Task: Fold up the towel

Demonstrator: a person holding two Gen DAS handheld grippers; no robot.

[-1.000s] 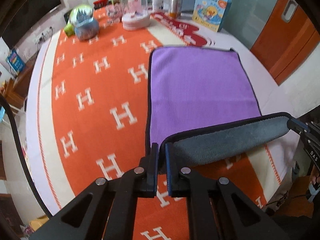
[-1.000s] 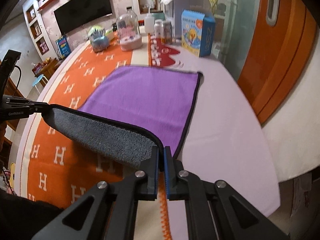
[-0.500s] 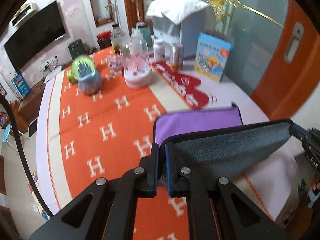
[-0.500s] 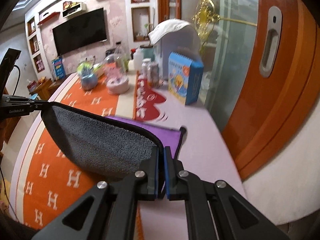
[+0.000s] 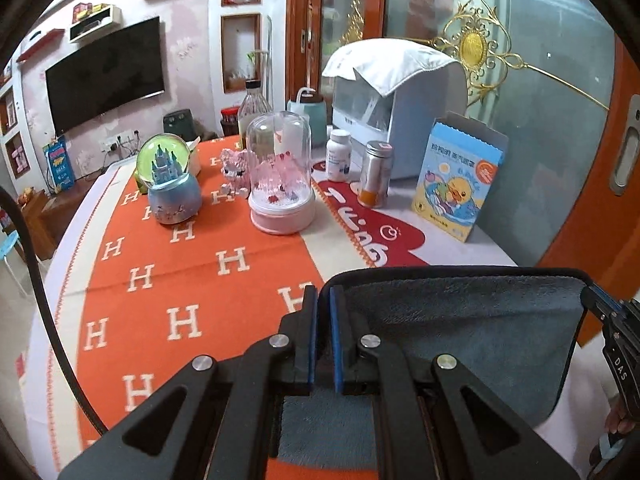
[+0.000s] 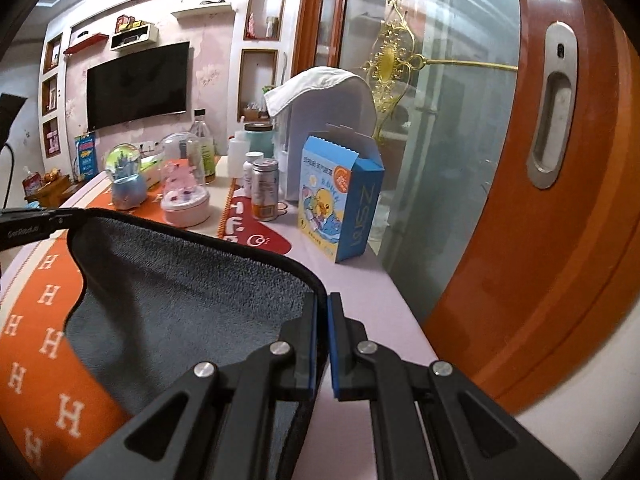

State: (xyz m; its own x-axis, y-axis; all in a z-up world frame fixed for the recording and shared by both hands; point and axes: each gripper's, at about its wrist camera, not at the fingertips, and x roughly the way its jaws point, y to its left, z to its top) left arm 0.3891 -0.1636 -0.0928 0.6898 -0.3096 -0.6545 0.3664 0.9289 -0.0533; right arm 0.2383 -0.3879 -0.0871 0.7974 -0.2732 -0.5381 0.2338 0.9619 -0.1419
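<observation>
Your left gripper (image 5: 323, 292) clamped on towel (image 5: 460, 332) corner; cloth spreads toward 3 o'clock. Your right gripper (image 6: 322, 300) pinches opposite corner; towel runs toward 9 o'clock.

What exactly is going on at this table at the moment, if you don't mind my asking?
A person is folding a towel with two handheld grippers. The left gripper and the right gripper are each shut on a corner of the black-edged towel with a grey fleecy side, holding its edge stretched between them above the orange tablecloth patterned with white H letters. The purple face seen a second ago is now out of sight, so the lifted edge has been carried forward over the rest.
</observation>
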